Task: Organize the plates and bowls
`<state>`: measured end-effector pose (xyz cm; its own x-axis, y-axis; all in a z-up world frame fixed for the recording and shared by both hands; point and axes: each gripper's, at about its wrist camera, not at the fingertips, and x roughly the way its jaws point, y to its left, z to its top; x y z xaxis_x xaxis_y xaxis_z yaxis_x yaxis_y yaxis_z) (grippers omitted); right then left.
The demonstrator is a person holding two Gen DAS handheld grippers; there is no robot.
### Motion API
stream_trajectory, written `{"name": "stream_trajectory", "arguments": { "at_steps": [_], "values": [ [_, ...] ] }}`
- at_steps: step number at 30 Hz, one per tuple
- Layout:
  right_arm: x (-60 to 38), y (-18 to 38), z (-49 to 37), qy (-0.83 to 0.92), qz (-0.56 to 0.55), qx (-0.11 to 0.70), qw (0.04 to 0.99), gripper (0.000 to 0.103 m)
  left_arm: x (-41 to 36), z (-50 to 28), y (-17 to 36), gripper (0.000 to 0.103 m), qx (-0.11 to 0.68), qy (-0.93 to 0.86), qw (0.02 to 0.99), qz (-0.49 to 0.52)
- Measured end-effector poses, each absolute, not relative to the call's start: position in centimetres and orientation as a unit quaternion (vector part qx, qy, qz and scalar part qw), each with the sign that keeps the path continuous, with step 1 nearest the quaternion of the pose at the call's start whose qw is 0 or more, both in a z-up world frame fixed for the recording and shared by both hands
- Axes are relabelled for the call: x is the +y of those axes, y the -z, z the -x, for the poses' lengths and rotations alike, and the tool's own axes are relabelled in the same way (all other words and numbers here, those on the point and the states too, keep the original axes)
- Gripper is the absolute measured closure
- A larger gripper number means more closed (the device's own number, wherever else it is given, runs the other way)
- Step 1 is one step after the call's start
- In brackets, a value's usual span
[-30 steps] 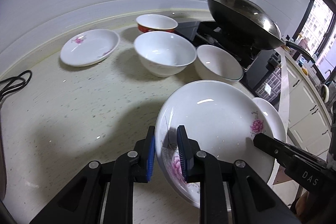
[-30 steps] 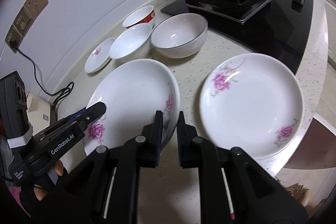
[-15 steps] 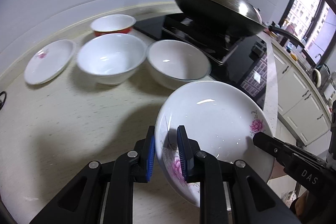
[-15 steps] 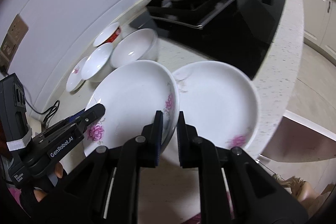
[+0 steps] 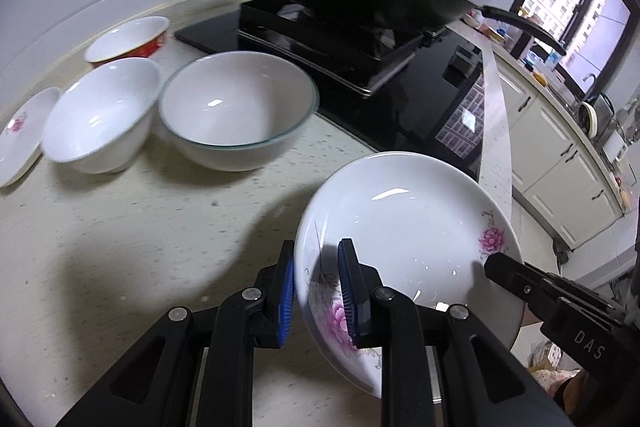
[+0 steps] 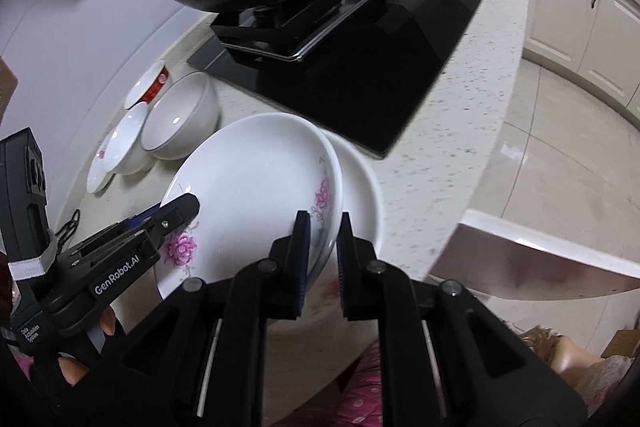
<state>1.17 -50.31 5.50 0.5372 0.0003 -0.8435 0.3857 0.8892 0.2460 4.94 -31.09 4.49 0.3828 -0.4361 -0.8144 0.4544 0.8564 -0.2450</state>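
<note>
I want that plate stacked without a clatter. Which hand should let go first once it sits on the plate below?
Probably the left gripper. The right gripper holds the flowered plate on the rim directly over the lower plate, so it looks better placed to steady the landing.

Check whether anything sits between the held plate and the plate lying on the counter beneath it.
Nothing visible does. The held plate, clamped at opposite rims by both grippers, overlaps the counter plate, whose exposed rim is bare.

Glossy ceramic plate (image 5: 408,227), speckled matt stone counter (image 5: 140,227), shiny black glass hob (image 6: 360,67)
</note>
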Motion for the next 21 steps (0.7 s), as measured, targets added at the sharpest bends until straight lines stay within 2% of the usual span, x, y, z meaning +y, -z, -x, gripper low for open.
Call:
{"name": "stream_trajectory", "arguments": {
  "at_steps": [13,16,18,19,21],
  "values": [
    [-50.5,-5.0,-1.3,0.140,-0.149,0.488,0.848,0.084,-33.8,-4.5,-3.7,0.080,0.476,0.267,0.835,-0.064],
    [-50.7,-4.8,-1.1,0.147,-0.146,0.496,0.843,0.084,-33.6,-4.7,-3.7,0.077,0.476,0.269,0.835,-0.060],
    [-50.8,-5.2,-0.9,0.156,-0.137,0.487,0.848,0.074,-33.4,-4.6,-3.7,0.077,0.474,0.269,0.836,-0.057],
    [-50.8,-5.5,-0.8,0.162,-0.128,0.483,0.851,0.060,-33.3,-4.5,-3.7,0.077,0.473,0.269,0.837,-0.054],
    [-50.8,-6.2,-0.6,0.167,-0.119,0.471,0.858,0.046,-32.7,-4.4,-4.0,0.076,0.472,0.268,0.839,-0.044]
  ]
}}
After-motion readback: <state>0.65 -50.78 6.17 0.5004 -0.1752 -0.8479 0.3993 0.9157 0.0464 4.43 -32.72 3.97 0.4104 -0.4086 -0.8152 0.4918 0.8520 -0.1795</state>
